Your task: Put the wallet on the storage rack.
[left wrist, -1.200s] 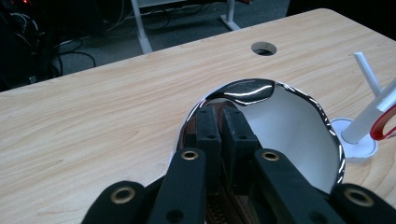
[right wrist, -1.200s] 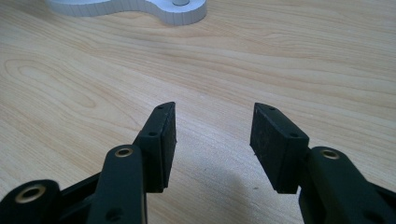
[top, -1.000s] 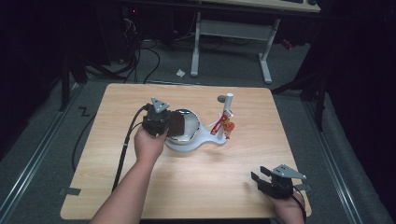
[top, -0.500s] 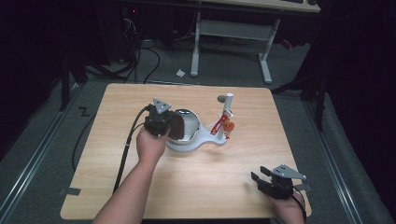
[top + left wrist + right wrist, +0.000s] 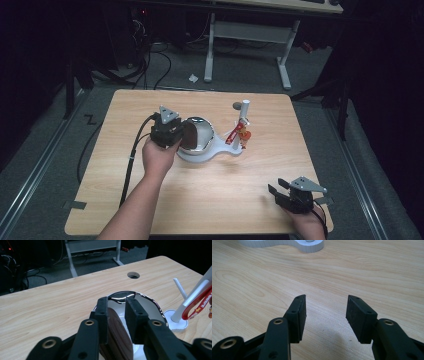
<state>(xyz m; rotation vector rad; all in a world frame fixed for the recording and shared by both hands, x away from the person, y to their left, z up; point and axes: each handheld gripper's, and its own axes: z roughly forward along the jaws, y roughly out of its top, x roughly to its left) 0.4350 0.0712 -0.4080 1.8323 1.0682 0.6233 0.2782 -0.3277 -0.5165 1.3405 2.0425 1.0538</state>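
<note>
My left gripper point(image 5: 187, 136) point(image 5: 117, 303) reaches from the left into a shiny chrome bowl point(image 5: 204, 131) point(image 5: 150, 300) that sits on a white stand point(image 5: 200, 156). Its jaws have just been opening. A dark brown wooden disc point(image 5: 190, 137) point(image 5: 116, 335) stands on edge between them, against the left pad, with a gap to the right pad. A white post point(image 5: 244, 112) point(image 5: 197, 296) on the stand carries a red strap point(image 5: 235, 136) point(image 5: 200, 306). My right gripper point(image 5: 274, 189) point(image 5: 325, 307) rests open and empty at the table's near right corner.
The wooden table point(image 5: 225, 200) has a round cable hole point(image 5: 236, 106) point(image 5: 133, 275) behind the stand. The stand's white base point(image 5: 287, 243) lies ahead of the right gripper. A desk frame point(image 5: 247, 35) and cables point(image 5: 150, 60) are on the floor beyond.
The left gripper's jaws have parted slightly at the bowl. Both hands stay where they were.
</note>
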